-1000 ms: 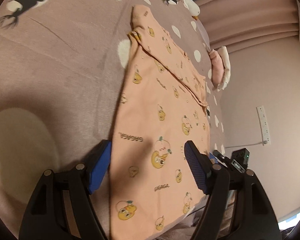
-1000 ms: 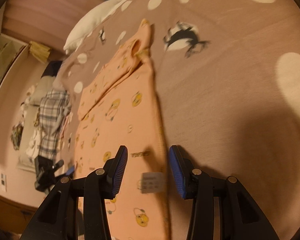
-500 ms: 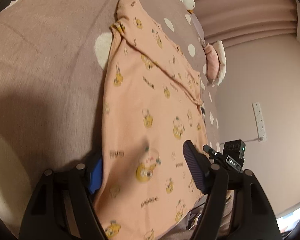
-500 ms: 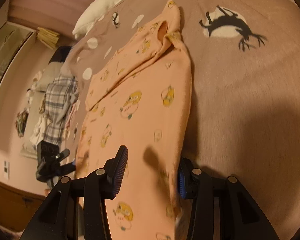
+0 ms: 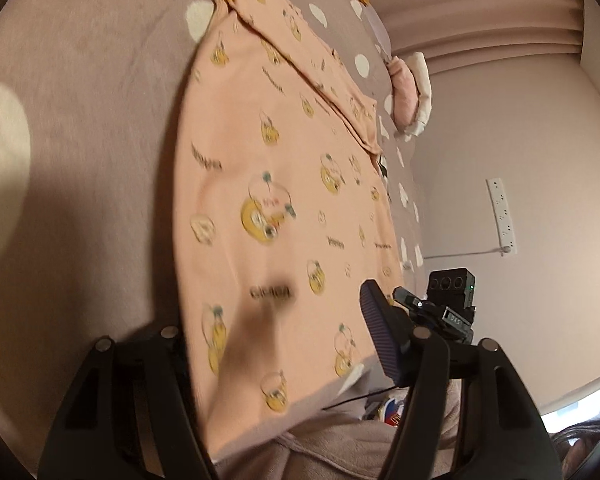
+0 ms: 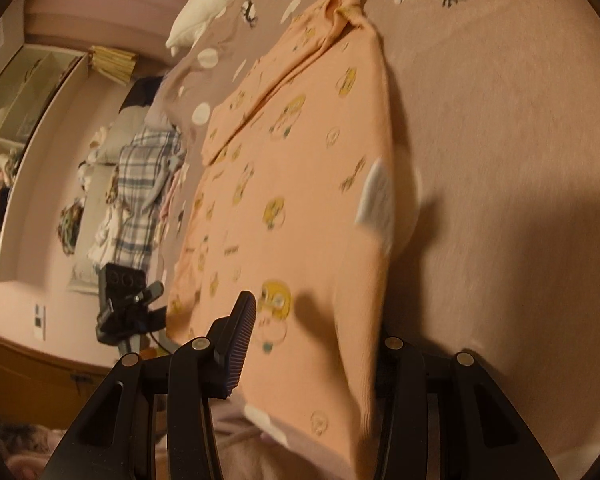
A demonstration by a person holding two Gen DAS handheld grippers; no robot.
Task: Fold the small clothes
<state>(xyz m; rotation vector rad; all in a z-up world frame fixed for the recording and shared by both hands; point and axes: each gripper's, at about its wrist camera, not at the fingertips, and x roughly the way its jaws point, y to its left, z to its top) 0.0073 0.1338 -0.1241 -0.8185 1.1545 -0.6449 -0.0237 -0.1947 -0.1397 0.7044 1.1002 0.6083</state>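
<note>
Between the spread fingers of both claws – left claw (image 5: 276, 344) and right claw (image 6: 316, 344), neither yet closed – lies the peach shirt (image 5: 284, 184), flat on the bed (image 5: 84, 128). Best pinch both hem corners evenly – then fold forward smoothly.

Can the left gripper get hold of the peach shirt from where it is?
Probably yes. The left gripper is open and the peach shirt already lies between its fingers, with one finger hidden under the cloth's edge. Nothing seems to block it from closing on the hem.
</note>
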